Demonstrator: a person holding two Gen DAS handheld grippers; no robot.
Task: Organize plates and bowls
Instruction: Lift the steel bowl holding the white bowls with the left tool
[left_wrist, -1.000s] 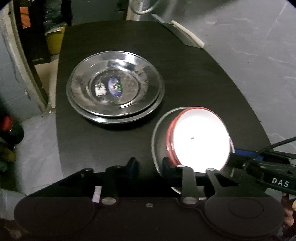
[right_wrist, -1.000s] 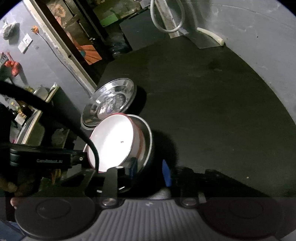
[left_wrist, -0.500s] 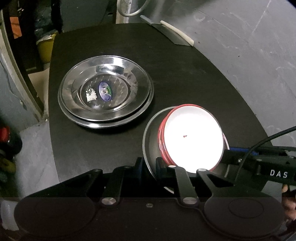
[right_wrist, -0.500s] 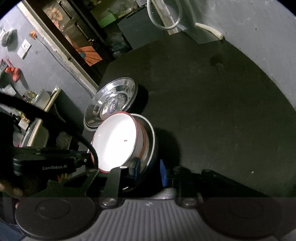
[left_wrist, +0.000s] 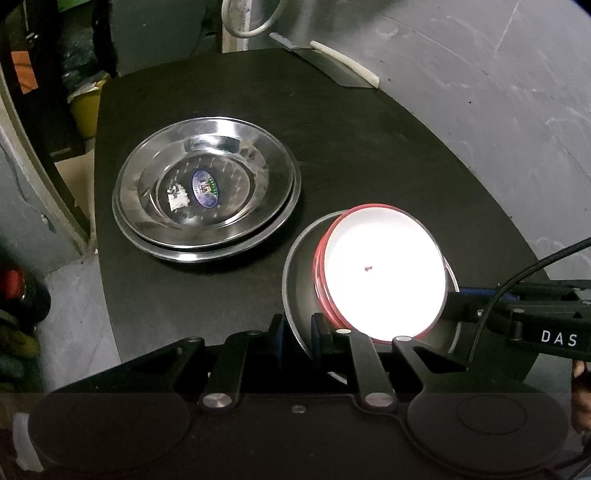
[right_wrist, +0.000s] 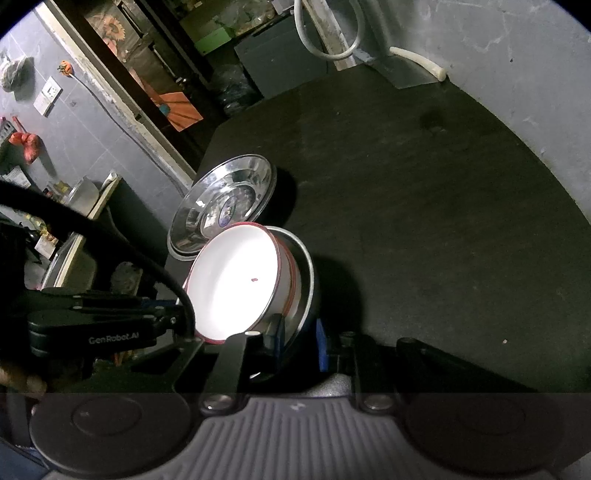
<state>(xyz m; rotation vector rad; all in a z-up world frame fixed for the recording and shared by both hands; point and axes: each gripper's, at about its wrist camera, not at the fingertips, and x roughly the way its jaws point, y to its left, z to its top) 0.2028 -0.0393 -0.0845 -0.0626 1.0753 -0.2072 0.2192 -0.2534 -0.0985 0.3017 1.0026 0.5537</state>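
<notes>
Since a second ago, narrowed from wide: left gripper (left_wrist: 297, 328) jaws clamped on steel bowl (left_wrist: 295, 280) rim, red-rimmed white bowl (left_wrist: 380, 273) nested inside, right gripper (right_wrist: 298, 338) jaws pinching opposite rim, surface (left_wrist: 369, 147) contact hidden

On your table (left_wrist: 369, 147), the stacked plates (left_wrist: 207, 192) sit near the left edge; the nested bowls (left_wrist: 380, 273) lie just right, nearer you.

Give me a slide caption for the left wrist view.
Left claw grips steel bowl holding white red-rimmed bowl, beside stacked steel plates on black table.
</notes>
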